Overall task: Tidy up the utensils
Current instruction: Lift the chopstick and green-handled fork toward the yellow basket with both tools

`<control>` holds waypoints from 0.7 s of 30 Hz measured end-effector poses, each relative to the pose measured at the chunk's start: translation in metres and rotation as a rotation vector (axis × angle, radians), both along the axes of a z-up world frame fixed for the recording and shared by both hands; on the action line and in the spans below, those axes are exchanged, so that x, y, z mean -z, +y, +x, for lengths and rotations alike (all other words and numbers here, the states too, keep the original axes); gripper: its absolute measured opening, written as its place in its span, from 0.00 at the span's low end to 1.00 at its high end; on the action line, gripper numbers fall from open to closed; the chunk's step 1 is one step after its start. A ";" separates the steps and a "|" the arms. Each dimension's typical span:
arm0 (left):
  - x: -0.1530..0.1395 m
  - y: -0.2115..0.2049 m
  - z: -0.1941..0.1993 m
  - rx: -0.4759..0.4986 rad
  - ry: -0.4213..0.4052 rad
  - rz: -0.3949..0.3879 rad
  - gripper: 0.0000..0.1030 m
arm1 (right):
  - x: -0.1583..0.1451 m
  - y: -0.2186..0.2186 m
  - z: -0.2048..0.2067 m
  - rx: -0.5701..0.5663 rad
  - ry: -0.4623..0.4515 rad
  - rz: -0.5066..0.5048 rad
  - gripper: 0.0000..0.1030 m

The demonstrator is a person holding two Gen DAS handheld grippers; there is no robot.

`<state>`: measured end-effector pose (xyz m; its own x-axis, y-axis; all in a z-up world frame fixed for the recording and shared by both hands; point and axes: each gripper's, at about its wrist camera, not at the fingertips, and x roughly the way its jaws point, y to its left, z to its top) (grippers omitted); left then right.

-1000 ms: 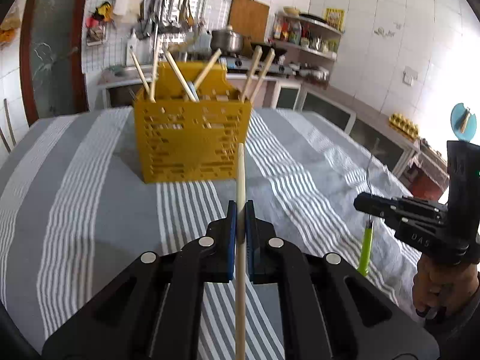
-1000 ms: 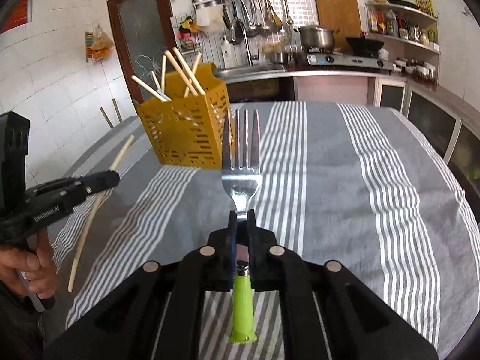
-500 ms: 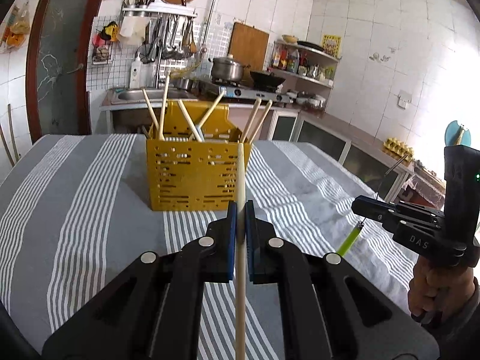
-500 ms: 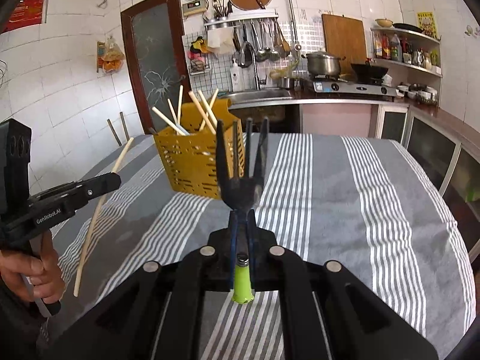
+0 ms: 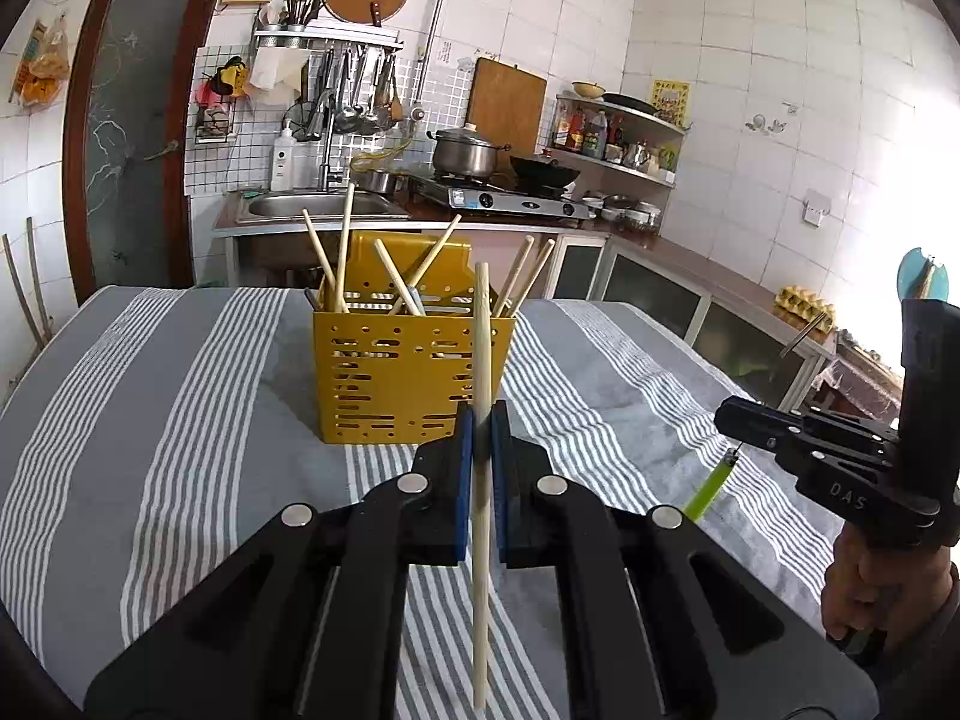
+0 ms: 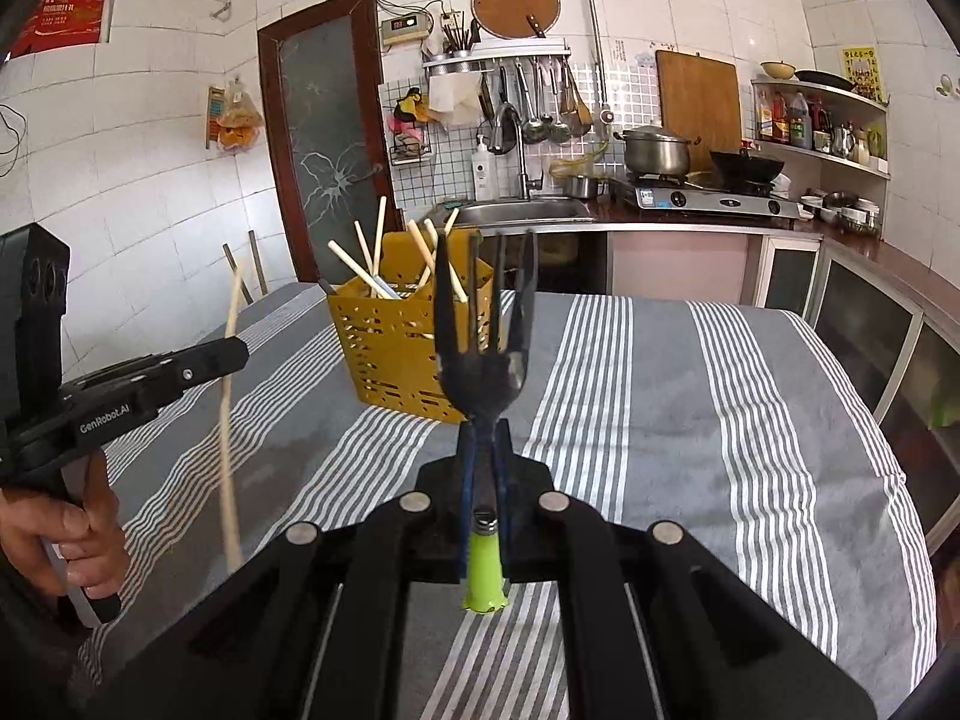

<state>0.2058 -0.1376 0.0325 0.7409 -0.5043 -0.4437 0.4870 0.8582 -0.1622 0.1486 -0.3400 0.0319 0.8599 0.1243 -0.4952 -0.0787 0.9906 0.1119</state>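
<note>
My left gripper (image 5: 480,420) is shut on a pale wooden chopstick (image 5: 482,360) that stands nearly upright between the blue pads, in front of the yellow perforated utensil holder (image 5: 414,384). Several chopsticks lean out of that holder. My right gripper (image 6: 485,438) is shut on a fork (image 6: 489,330) with a green handle (image 6: 485,570), tines up and dark against the light. The holder (image 6: 396,354) stands ahead and left of the fork. Each view shows the other gripper: the right one (image 5: 738,417) with the green handle (image 5: 711,489) below it, the left one (image 6: 231,354) with its chopstick (image 6: 227,408).
A grey and white striped cloth (image 5: 180,420) covers the table. Behind it run a kitchen counter with a sink (image 5: 318,204), a gas stove with a pot (image 5: 465,153), hanging ladles and a shelf of bottles. A hand (image 6: 66,534) grips the left tool's handle.
Both grippers have risen and tilted up, so more of the kitchen wall shows. The fork and the chopstick stay clamped, and the holder sits lower in both views.
</note>
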 end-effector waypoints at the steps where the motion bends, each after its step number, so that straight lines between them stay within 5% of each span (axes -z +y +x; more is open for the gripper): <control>1: -0.001 0.000 0.000 -0.002 -0.002 0.001 0.05 | 0.000 0.001 0.000 -0.001 -0.001 0.000 0.06; 8: -0.011 0.007 -0.002 -0.014 -0.033 -0.006 0.05 | -0.008 0.003 0.001 -0.003 -0.023 -0.005 0.06; 21: -0.079 0.020 0.017 -0.072 -0.200 -0.017 0.05 | -0.081 0.028 0.029 -0.045 -0.188 -0.045 0.06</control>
